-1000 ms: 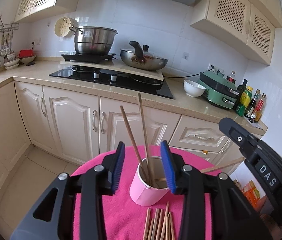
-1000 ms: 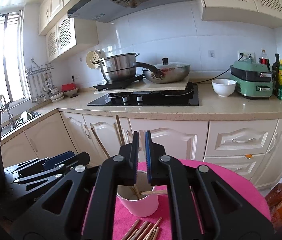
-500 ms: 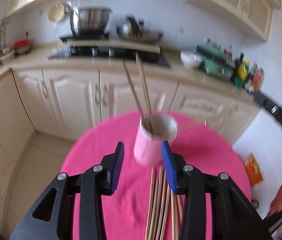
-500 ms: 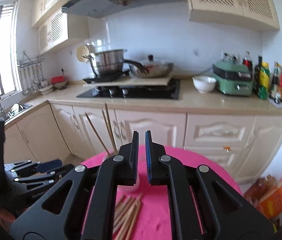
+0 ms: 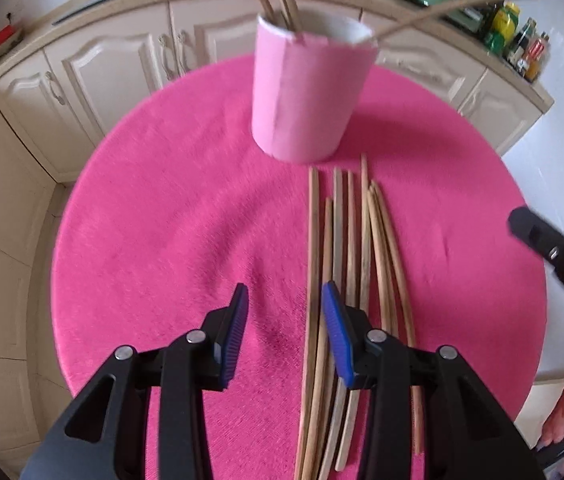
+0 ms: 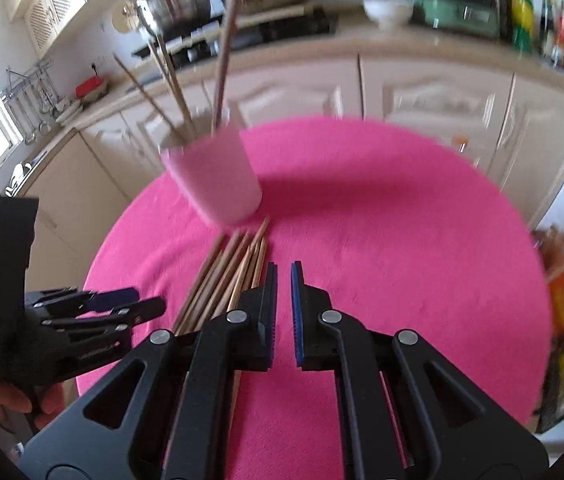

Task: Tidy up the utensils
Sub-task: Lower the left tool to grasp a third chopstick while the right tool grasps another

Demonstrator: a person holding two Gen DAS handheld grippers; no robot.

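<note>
Kitchen: cream cabinet fronts [image 5: 114, 56] and a worktop behind a round table under a pink cloth [image 5: 170, 216]. Both views are motion-blurred.

Change over the last second: both cameras now tilt down at the cloth, where a second ago they looked level across the kitchen. The right gripper's jaws were nearly shut at the cup rim with a chopstick lying across the opening; now an additional chopstick leans out of the cup to the right and the jaws hold nothing. Judgement: one more chopstick is stowed and the next pick is being set up.

Left to right, left wrist view:
- Left gripper [image 5: 283, 330]: jaws wide, empty. Its right pad sits over the left edge of the bundle; the left pad is over bare cloth.
- Pink cup [image 5: 309, 92]: upright at the far side of the table, several chopsticks standing in it.
- Loose chopsticks [image 5: 355, 248]: roughly parallel on the cloth, far tips just short of the cup base.
- Right gripper body shows at the right edge, well clear of the bundle.

Right wrist view: right gripper [image 6: 284, 312] has its jaws narrow with a small gap, nothing between them, just right of the bundle.

Remaining: the loose bundle, so the task is judged partly done. The left gripper looks better placed for the next grasp; the sticks lie close together, so taking just one may be awkward.
</note>
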